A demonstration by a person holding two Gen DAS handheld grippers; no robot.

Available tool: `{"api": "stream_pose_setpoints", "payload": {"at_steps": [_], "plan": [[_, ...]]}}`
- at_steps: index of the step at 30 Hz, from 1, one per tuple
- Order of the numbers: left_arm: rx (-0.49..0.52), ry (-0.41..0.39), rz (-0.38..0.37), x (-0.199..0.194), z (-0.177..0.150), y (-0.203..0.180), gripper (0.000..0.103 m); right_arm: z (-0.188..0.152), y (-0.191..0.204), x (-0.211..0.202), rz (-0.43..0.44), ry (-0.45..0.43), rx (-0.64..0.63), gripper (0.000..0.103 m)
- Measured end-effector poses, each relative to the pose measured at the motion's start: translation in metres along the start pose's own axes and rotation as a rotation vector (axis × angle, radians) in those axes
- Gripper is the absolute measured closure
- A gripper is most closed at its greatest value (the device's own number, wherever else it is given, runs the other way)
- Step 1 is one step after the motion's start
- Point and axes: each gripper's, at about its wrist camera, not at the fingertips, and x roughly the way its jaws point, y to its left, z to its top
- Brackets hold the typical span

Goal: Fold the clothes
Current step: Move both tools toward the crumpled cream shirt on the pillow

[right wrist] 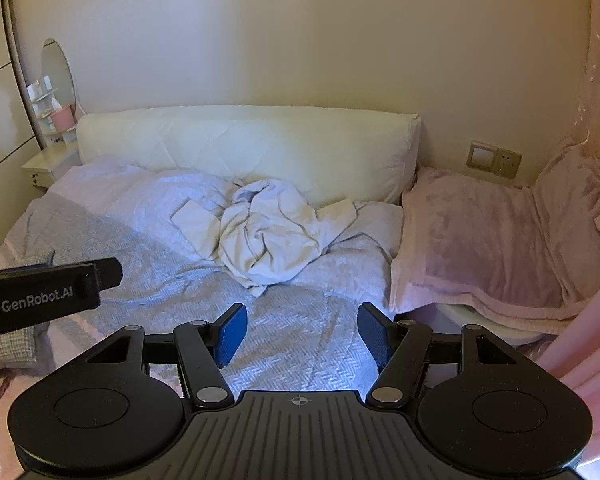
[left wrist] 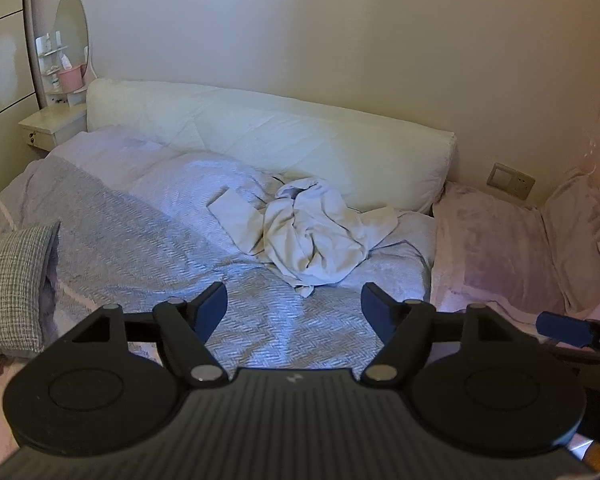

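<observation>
jaws apart, one crumpled garment point(left wrist: 308, 232)

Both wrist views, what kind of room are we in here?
Most likely a bedroom: a bed with a padded headboard, a nightstand beside it, and a crumpled white garment on the covers, waiting to be folded.

- Crumpled garment point(right wrist: 268, 232) lies on the bedspread point(right wrist: 300, 332), just before the headboard cushion point(right wrist: 252, 148).
- Blanket point(right wrist: 488, 240) lies right of the garment, below the wall socket point(right wrist: 494, 159).
- Nightstand point(right wrist: 50, 162) stands left of the cushion.
- Both grippers, left gripper point(left wrist: 294, 312) and right gripper point(right wrist: 302, 332), hover before the garment, well apart from it.
</observation>
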Motion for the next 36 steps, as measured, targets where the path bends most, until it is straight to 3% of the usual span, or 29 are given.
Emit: {"api": "stream_pose_setpoints", "payload": {"at_steps": [17,36], "plan": [[-0.003,0.004,-0.050,0.007,-0.008,0.049,0.032,0.015,0.014,0.006,-0.017,-0.021,-0.030,0.038],[-0.073,-0.022,-0.013,-0.023,-0.038,0.093,0.032,0.027,0.030,0.006,-0.001,-0.038,-0.085,0.038]]}}
